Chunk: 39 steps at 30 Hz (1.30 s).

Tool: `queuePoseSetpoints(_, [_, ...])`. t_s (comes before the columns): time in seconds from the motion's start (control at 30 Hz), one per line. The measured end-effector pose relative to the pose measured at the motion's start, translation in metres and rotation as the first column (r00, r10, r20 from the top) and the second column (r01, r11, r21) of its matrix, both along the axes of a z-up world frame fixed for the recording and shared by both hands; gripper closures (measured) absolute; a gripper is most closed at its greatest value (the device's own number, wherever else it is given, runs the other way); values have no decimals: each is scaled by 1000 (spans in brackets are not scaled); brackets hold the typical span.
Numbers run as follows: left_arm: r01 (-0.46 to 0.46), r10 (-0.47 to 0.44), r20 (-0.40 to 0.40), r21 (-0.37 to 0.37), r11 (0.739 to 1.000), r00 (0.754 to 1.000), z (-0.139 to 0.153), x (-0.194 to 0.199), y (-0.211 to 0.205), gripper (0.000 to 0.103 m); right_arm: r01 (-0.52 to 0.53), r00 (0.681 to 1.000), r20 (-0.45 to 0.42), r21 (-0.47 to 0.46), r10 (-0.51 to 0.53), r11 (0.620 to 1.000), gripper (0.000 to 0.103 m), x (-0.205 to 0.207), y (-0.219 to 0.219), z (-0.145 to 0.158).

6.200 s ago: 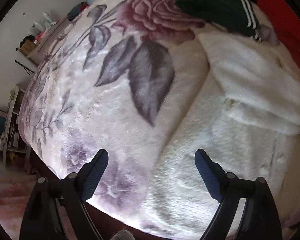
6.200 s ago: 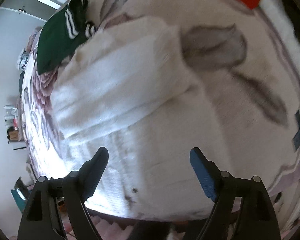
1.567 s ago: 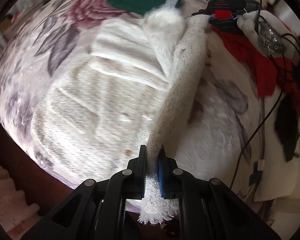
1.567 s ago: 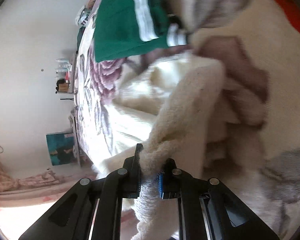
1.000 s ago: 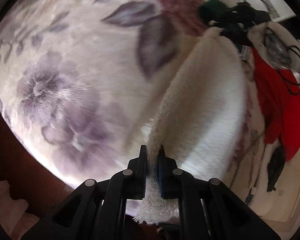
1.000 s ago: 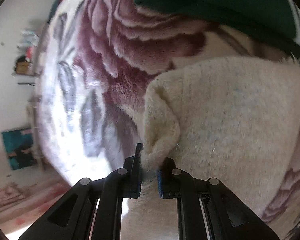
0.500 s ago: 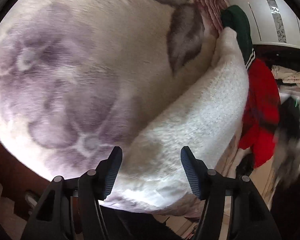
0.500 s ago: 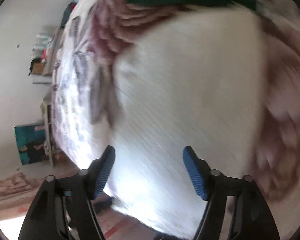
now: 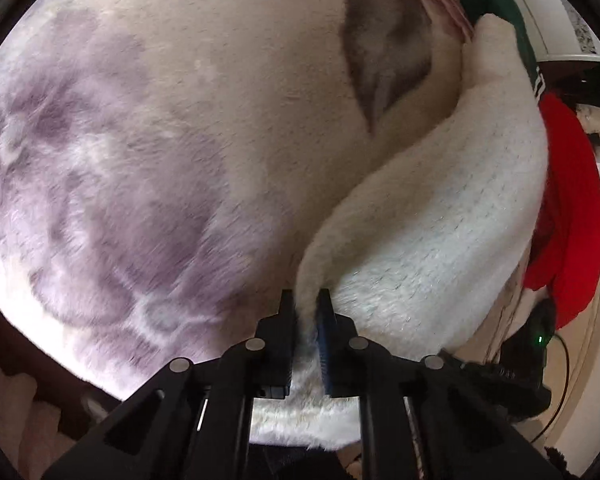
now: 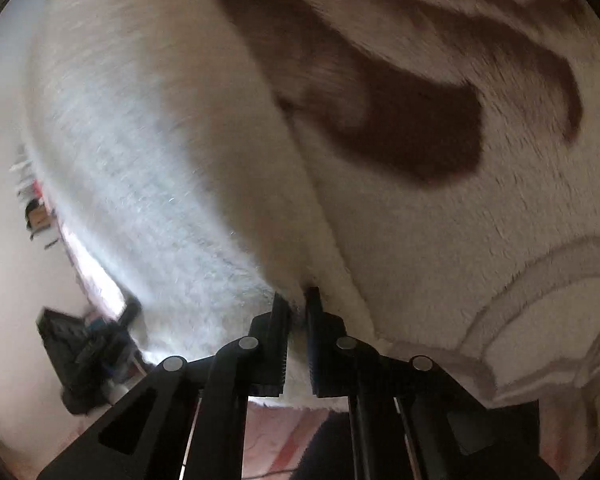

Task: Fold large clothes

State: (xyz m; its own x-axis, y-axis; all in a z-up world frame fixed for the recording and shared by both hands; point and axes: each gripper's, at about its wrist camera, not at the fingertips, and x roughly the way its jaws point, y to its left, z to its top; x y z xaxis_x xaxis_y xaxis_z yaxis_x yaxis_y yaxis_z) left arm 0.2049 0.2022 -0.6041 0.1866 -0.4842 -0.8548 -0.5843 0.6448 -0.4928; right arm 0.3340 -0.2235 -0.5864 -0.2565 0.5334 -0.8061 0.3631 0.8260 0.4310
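Observation:
A fluffy white sweater (image 9: 439,216) lies folded in a long band on a floral plush blanket (image 9: 140,140) over a bed. My left gripper (image 9: 307,304) is shut on the near edge of the sweater, low over the blanket's front edge. In the right wrist view the white sweater (image 10: 148,152) fills the left half, lying over the blanket (image 10: 459,240). My right gripper (image 10: 298,300) is shut on the sweater's edge where it meets the blanket.
A green garment with white stripes (image 9: 495,4) lies at the far end of the sweater. A red garment (image 9: 571,208) lies to the right, with a black device showing a green light (image 9: 539,338) below it. The other gripper (image 10: 88,344) shows at lower left.
Half a second ago both grippers were open above the sweater. Now both have closed on its near edge, and both cameras sit closer to the fabric.

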Motion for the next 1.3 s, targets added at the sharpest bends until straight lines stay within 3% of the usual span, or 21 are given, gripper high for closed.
queuePoseSetpoints(0.07, [33, -33, -23, 1, 999, 999, 17, 6, 3, 89, -54, 999, -7, -11, 54, 999, 90, 10, 5, 6])
queuePoseSetpoints(0.13, [76, -74, -28, 56, 996, 997, 46, 17, 9, 86, -143, 990, 5, -54, 143, 988, 67, 26, 8, 26])
queuePoseSetpoints(0.2, [100, -102, 7, 116, 988, 995, 74, 31, 15, 85, -171, 982, 67, -101, 178, 980, 55, 44, 2, 53])
queuePoseSetpoints(0.3, [82, -102, 90, 208, 975, 991, 116, 65, 19, 85, -140, 971, 178, -125, 161, 982, 52, 80, -6, 92])
queuePoseSetpoints(0.4, [111, -165, 226, 234, 966, 960, 137, 109, -2, 88, -124, 954, 268, -47, 132, 991, 52, 124, 6, 111])
queuePoseSetpoints(0.47, [173, -224, 273, 200, 965, 936, 131, 148, -29, 88, -146, 940, 308, -35, 149, 989, 52, 148, 23, 111])
queuePoseSetpoints(0.57, [301, -341, 264, 181, 936, 902, 105, 205, -71, 98, -216, 901, 359, -115, 243, 970, 52, 184, 57, 105])
queuePoseSetpoints(0.67, [411, -446, 170, 206, 888, 878, 63, 237, -101, 99, -328, 869, 320, -200, 378, 923, 56, 217, 77, 90])
queuePoseSetpoints(0.7, [428, -455, 124, 196, 882, 882, 43, 244, -102, 100, -376, 849, 295, -245, 438, 894, 64, 221, 85, 80])
queuePoseSetpoints(0.73, [423, -443, 101, 167, 890, 891, 28, 249, -98, 100, -413, 836, 249, -301, 489, 860, 67, 226, 94, 66])
queuePoseSetpoints(0.83, [387, -395, 113, 90, 918, 911, 4, 256, -84, 100, -458, 827, 181, -333, 533, 824, 68, 236, 107, 32])
queuePoseSetpoints(1.0, [353, -356, 152, 43, 935, 922, -7, 266, -78, 99, -420, 870, 127, -316, 476, 851, 68, 257, 112, 7])
queuePoseSetpoints(1.1, [334, -324, 187, -24, 942, 927, 12, 256, -65, 99, -466, 854, 108, -275, 509, 841, 66, 269, 111, 16])
queuePoseSetpoints(1.17, [311, -288, 235, -68, 948, 928, 35, 242, -53, 99, -473, 859, 139, -153, 493, 868, 54, 270, 94, 38])
queuePoseSetpoints(1.23, [244, -217, 278, -68, 967, 936, 60, 211, -36, 97, -419, 881, 246, 7, 404, 908, 8, 273, 66, 67])
queuePoseSetpoints(1.27, [200, -171, 299, -71, 977, 939, 69, 190, -26, 85, -378, 887, 301, 34, 351, 925, 0, 276, 48, 79])
queuePoseSetpoints(1.3, [160, -128, 303, -81, 984, 944, 73, 174, -20, 60, -343, 884, 350, 33, 311, 939, 0, 280, 32, 88])
